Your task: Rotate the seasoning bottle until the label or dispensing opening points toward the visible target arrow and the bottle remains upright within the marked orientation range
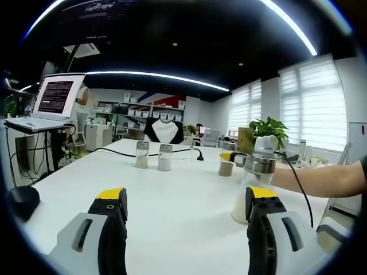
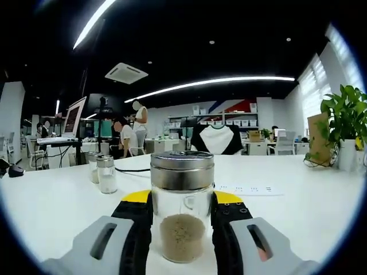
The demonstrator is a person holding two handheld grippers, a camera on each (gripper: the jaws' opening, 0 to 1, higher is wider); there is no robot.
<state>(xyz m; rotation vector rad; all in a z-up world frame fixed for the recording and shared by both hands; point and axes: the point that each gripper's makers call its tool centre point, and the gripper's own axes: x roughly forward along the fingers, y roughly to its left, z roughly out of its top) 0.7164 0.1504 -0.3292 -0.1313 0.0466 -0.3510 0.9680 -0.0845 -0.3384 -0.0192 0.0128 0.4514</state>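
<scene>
A glass seasoning bottle (image 2: 182, 229) with a steel lid and brown powder stands upright on the white table (image 2: 298, 217). My right gripper (image 2: 182, 201) is shut on it, one yellow-tipped jaw on each side of the glass. The same brown-filled bottle (image 1: 226, 168) appears far right in the left gripper view, with a person's forearm (image 1: 330, 179) behind it. My left gripper (image 1: 186, 195) is open over bare table, holding nothing. A nearer steel-lidded bottle (image 1: 256, 172) with white contents is partly hidden by its right jaw.
Two small shakers (image 1: 153, 156) (image 2: 102, 173) stand together further back. A sheet with small printed marks (image 2: 246, 189) lies past the held bottle. A laptop (image 1: 54, 96), black mouse (image 1: 23, 200), cable (image 1: 117, 150) and potted plant (image 2: 344, 120) ring the table.
</scene>
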